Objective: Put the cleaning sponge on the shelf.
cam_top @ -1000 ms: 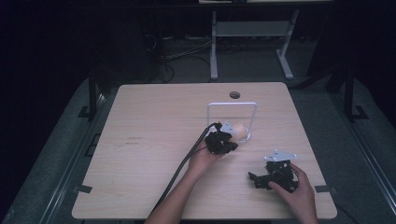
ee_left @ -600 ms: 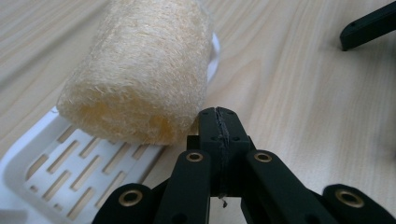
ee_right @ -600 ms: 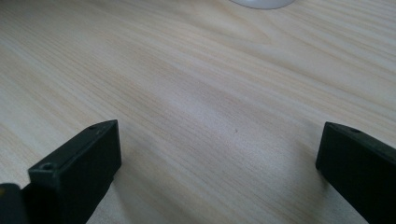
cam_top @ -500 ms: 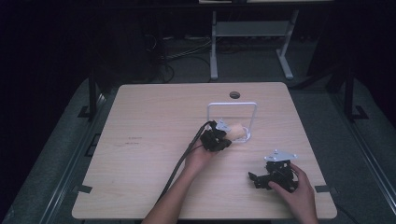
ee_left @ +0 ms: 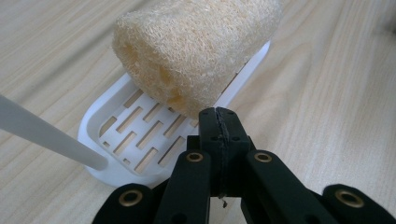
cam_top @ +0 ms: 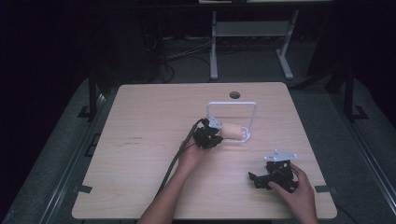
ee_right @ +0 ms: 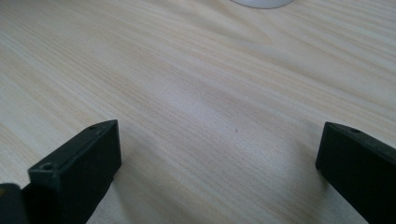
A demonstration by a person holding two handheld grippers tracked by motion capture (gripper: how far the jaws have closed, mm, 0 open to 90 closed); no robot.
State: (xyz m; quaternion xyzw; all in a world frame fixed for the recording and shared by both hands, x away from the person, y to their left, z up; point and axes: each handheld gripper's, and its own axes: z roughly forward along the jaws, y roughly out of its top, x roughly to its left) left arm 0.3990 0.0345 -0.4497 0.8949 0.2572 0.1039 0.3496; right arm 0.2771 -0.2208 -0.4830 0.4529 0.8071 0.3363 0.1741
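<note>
A pale loofah sponge lies on a white slotted dish under a white wire frame near the table's middle. In the high view the loofah lies just right of my left gripper. That left gripper is shut, its jaws pressed together with nothing between them, the tips right at the sponge's near end. A white rod of the frame crosses at the left. My right gripper rests on the table at the front right, and its jaws stand wide open over bare wood.
The wooden table has a round cable hole at its far edge. Black cable trails from the left gripper toward the front. A metal stand is on the floor beyond the table.
My left gripper has shifted a little to the left along the table, showing more of the loofah. The right hand has stayed put.
</note>
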